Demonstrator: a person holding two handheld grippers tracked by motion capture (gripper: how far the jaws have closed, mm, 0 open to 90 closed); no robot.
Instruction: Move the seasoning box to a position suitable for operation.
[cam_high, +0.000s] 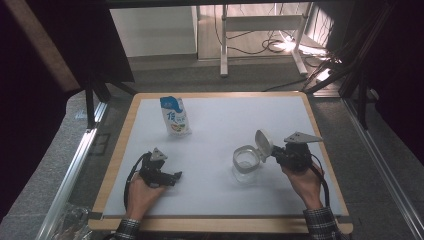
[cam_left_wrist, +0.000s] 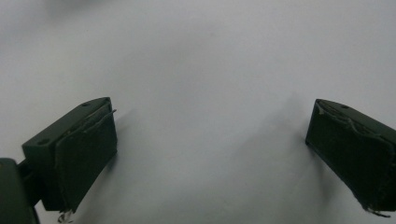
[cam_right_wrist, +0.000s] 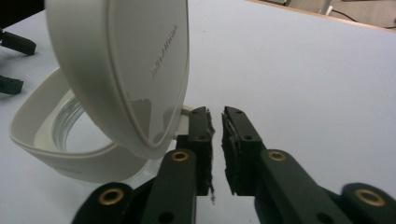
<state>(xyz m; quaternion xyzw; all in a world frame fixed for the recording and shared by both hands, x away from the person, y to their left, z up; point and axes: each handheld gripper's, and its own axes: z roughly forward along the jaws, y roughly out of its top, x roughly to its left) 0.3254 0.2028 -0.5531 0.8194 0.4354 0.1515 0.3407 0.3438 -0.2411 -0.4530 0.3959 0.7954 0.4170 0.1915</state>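
Right now the right tool (cam_right_wrist: 217, 122) sits just beside the glass jar (cam_high: 246, 164) on the near right of the table (cam_high: 220, 200), its jaws a narrow slit apart with nothing between them. The jar's white flip lid (cam_right_wrist: 121, 65) stands up, tilted open, next to the tool. Meanwhile the left tool (cam_left_wrist: 210, 140) rests near left, jaws wide, empty. A milk carton (cam_high: 175, 116) stands far left.

Glossy plastic lid (cam_right_wrist: 126, 70) — clear jar (cam_high: 246, 165).

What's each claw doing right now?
Left claw: open, holding nothing.
Right claw: nearly closed, nothing between its jaws, beside the jar's raised lid.
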